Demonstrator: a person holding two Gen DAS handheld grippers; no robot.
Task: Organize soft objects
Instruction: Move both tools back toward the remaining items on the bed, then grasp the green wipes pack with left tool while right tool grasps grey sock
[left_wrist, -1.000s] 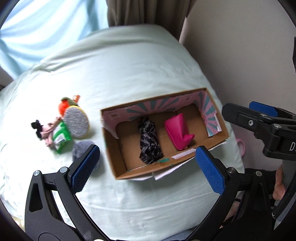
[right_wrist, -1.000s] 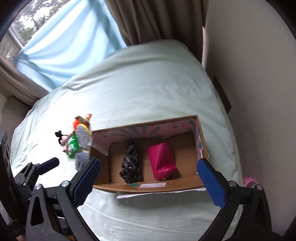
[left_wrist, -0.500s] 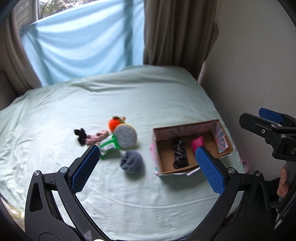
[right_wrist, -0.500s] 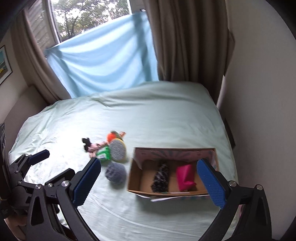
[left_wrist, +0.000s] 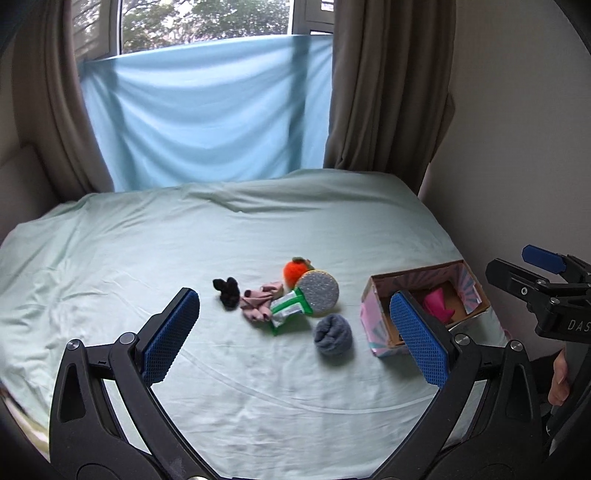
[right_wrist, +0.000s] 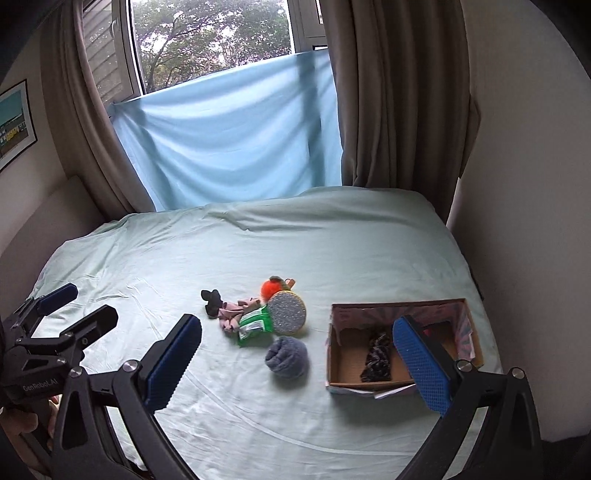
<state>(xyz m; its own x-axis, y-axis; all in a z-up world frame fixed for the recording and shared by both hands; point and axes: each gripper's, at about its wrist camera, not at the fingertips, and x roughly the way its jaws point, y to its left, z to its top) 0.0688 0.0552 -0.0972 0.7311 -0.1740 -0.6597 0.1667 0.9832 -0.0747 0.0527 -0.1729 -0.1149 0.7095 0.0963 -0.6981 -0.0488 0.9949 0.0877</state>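
A cardboard box (left_wrist: 376, 317) (right_wrist: 334, 354) sits on the bed at the right, holding a pink pouch (left_wrist: 437, 302) and a black patterned cloth (right_wrist: 376, 356). Left of it lie a grey sock ball (left_wrist: 332, 334) (right_wrist: 287, 356), a round silver sponge (left_wrist: 318, 292) (right_wrist: 286, 312), a green packet (left_wrist: 288, 308) (right_wrist: 255, 324), an orange plush (left_wrist: 293, 268) (right_wrist: 269, 287), a pink cloth (left_wrist: 258, 301) (right_wrist: 231, 312) and a black scrunchie (left_wrist: 226, 292) (right_wrist: 210, 302). My left gripper (left_wrist: 295, 334) and my right gripper (right_wrist: 299, 365) are both open and empty, held well back above the bed's near side.
The pale green bed sheet (left_wrist: 221, 229) spans the view. A blue cloth (left_wrist: 207, 110) hangs over the window behind, with brown curtains (left_wrist: 384, 85) at both sides. A wall (right_wrist: 535, 184) borders the bed on the right.
Both grippers have pulled up and back from close above the box, so the whole bed and the window have come into view. Nothing on the bed has moved.
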